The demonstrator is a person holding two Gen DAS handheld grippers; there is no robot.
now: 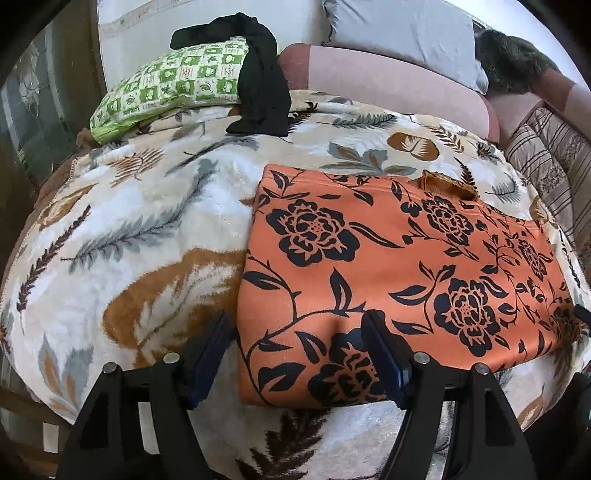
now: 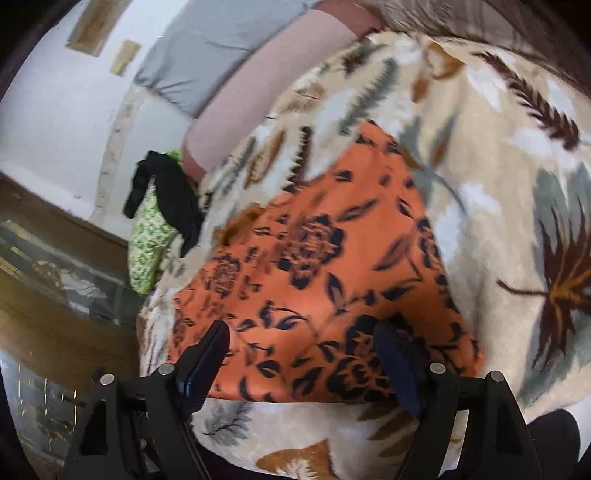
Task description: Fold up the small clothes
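Left wrist view: the left hand-held gripper was spread wide, its two dark-padded fingers well apart and pinching nothing. Its left finger hung over the leaf-patterned blanket just beside the near left edge of one orange floral garment; its right finger lay over the garment's near portion, though whether the pad touched the cloth could not be told. The garment lay folded into a flat rectangle directly ahead of the fingers and off to their right, on the blanket covering the bed. A small flap of its fabric stood up at the far edge. Farther ahead and to the left sat one green-and-white checked pillow, with one black garment draped over its right end. Beyond these were one pink bolster and one grey pillow, and far to the right one striped cushion.

Right wrist view: the picture was blurred. The right hand-held gripper was likewise spread wide, gripping nothing. Both fingers hung over the near edge of the single orange floral garment, which stretched away straight ahead between them; contact could not be told. The blanket surrounded it. Ahead and to the left lay the green-and-white checked pillow with the black garment across it, and beyond them the pink bolster and grey pillow.
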